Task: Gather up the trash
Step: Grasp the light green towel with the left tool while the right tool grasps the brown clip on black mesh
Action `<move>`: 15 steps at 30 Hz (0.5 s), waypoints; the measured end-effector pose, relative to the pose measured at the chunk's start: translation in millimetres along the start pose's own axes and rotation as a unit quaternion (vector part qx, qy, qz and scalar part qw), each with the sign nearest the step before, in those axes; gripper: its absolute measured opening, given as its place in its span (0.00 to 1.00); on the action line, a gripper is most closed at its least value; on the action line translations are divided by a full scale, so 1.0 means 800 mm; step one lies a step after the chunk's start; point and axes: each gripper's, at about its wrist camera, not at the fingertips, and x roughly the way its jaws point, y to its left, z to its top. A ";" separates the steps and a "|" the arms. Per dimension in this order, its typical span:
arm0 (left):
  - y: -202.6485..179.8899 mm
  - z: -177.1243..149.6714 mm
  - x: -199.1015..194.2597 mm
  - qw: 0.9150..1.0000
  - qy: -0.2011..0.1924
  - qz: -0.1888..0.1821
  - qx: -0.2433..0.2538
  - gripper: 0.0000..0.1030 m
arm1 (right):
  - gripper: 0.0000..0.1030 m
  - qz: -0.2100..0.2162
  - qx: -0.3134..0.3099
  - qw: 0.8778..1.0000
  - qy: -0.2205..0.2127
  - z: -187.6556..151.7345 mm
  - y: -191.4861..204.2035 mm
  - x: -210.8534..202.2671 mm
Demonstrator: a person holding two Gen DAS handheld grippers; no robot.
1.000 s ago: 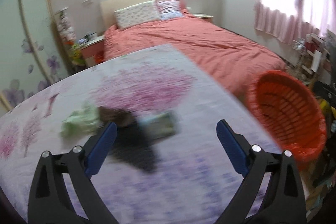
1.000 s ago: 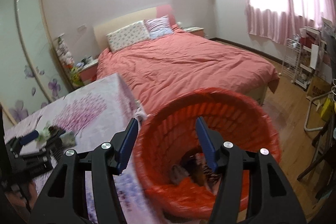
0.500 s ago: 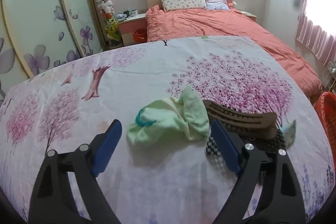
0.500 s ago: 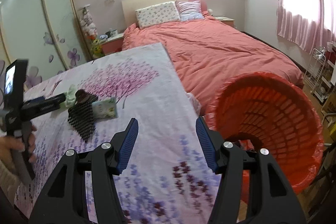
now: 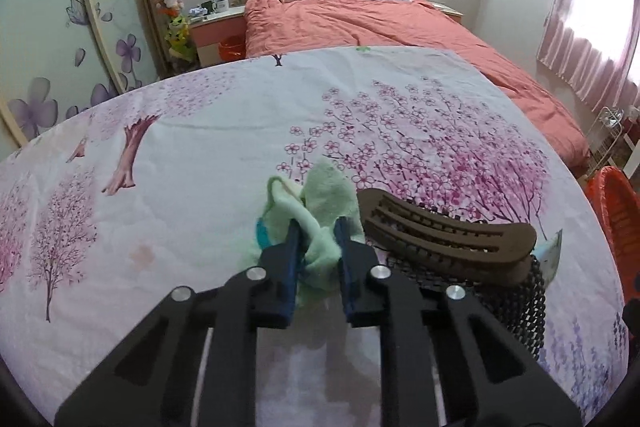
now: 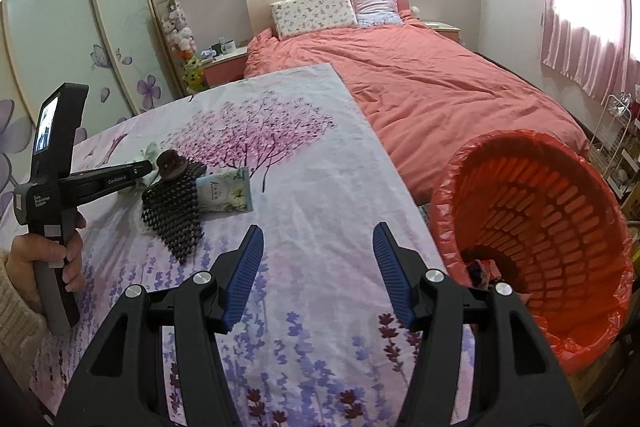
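1. My left gripper (image 5: 318,227) has closed tight on the green cloth (image 5: 320,203). The blue pads press the cloth from both sides, and it bunches up between them.
2. The cloth lies on the flowered sheet (image 5: 180,155), near the middle of it. Most of the cloth sticks out in front of the pads, and a part hangs to the left with a blue spot on it.
3. Just to the right of the cloth lies a brown curved piece (image 5: 444,231) with slots. It rests on a black mesh (image 5: 524,303). I cannot tell if the cloth touches the brown piece.
4. Behind the brown piece a corner of a light packet (image 5: 554,247) shows.
5. In the right wrist view, my left hand (image 6: 48,255) holds the handle of the left gripper (image 6: 146,167), and its tip is at the pile with the mesh (image 6: 172,215) and the packet (image 6: 226,193).
6. My right gripper (image 6: 318,247) is about half open and has nothing between its pads. It hovers above the sheet (image 6: 320,187), well apart from the pile.
7. The orange basket (image 6: 560,211) stands at the right, just beside the sheet's edge. It is lined with an orange bag and tilted toward me. Some trash lies at its bottom, but it is too dark to tell what.
8. Behind all this is a bed (image 6: 420,79) with a pink cover.
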 end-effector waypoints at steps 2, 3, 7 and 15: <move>0.003 -0.002 -0.003 1.000 -0.002 0.001 -0.004 0.12 | 0.56 0.001 -0.004 1.000 0.000 0.000 0.004 -0.002; 0.007 -0.004 -0.005 1.000 -0.002 0.003 -0.006 0.12 | 0.56 0.002 -0.006 1.000 0.000 0.000 0.006 -0.002; 0.031 -0.015 -0.019 1.000 -0.004 0.012 -0.013 0.11 | 0.56 0.010 -0.014 1.000 0.000 0.002 0.017 0.000; 0.101 -0.059 -0.053 0.999 0.004 0.046 -0.029 0.16 | 0.56 0.058 -0.024 0.998 0.003 0.020 0.063 0.018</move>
